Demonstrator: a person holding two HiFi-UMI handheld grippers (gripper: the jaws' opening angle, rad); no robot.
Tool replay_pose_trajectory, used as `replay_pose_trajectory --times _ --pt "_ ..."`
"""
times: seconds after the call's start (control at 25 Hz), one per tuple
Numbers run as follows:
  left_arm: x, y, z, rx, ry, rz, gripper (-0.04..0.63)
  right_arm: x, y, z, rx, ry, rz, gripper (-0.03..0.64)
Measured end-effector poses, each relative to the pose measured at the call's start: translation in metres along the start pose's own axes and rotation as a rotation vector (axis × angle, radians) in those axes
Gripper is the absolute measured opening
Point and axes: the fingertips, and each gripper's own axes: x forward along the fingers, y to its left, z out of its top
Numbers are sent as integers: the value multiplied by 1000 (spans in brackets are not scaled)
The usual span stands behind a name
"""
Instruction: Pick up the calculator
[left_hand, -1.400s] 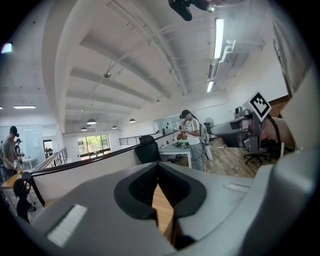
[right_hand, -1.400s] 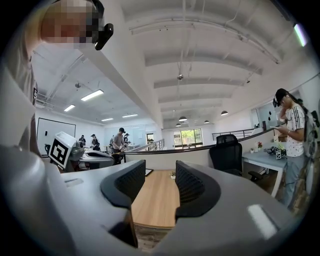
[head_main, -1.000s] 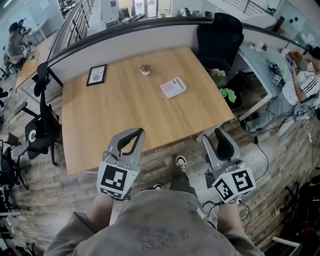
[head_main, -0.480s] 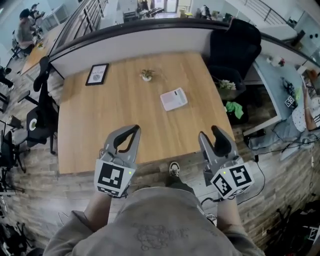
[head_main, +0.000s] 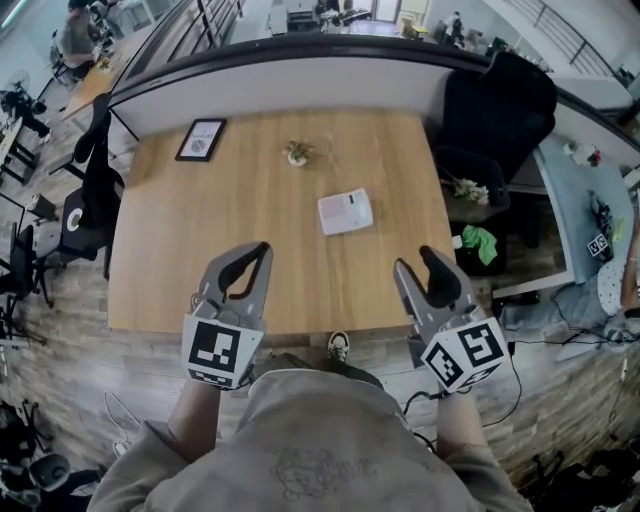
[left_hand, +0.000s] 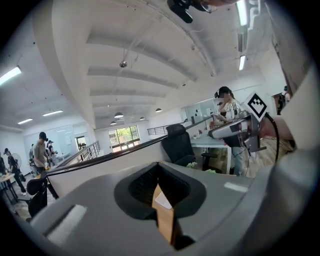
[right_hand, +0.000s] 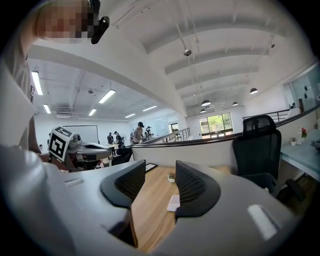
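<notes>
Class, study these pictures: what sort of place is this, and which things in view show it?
Probably an open-plan office: a wooden desk backed by a low partition, a black office chair beside it, and people at other desks beyond.

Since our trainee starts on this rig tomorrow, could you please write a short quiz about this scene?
1. True or false: a hand-held gripper is holding the calculator.
2. Which has its jaws apart? A) the left hand-held gripper B) the right hand-held gripper
3. What lies near the far left corner of the table?
Key: 1 false, it lies alone on the table; 2 B; 3 the framed picture.
</notes>
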Motion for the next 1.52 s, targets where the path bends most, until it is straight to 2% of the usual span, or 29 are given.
replay_pose_trajectory --times 0.32,0.52,0.84,1.0,1.16,1.32,1.52 --pt "7 -5 -13 -31 56 46 2 18 -20 -16 42 46 59 170" --pt "7 6 -17 -35 56 47 2 35 -20 -23 56 67 58 170" --pt "18 26 -35 -63 74 22 2 71 -39 -53 154 190 39 170" --pt "40 35 -44 -56 89 6 2 96 -58 -62 173 227 35 170" --pt "70 40 -58 -90 110 -17 2 128 -86 -81 184 289 26 170" --pt "100 41 -84 -137 147 -39 2 158 -113 -109 211 341 12 170" --pt "130 42 -120 -150 211 -57 2 195 -136 -154 257 411 25 170"
